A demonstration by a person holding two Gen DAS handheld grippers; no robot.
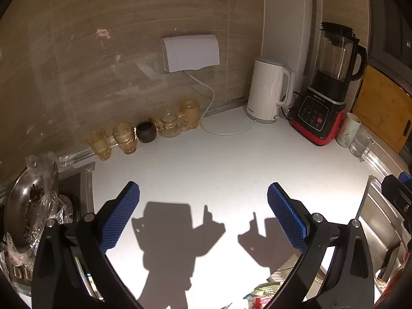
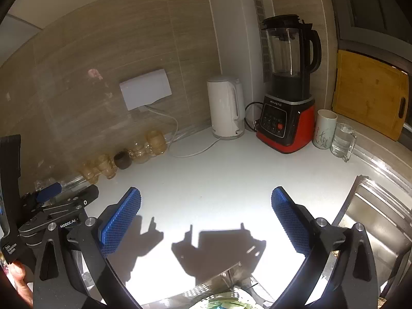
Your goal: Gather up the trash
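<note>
Both wrist cameras are looking down and forward over the white counter point(image 1: 219, 170) toward the tiled corner, side by side; both are sharing the kettle point(image 1: 266, 90), blender point(image 2: 288, 90) and amber glasses point(image 1: 123, 137)

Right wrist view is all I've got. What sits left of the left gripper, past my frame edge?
Observer: A steel bowl with dark residue inside, draped in crumpled plastic film.
Operator: Any trash nearer in?
Observer: Yes, colourful scraps at the bottom edge of the left wrist view.
Operator: Is that gripper holding anything?
Observer: No. The left gripper has its jaws wide open, with only bare counter between them.
</note>
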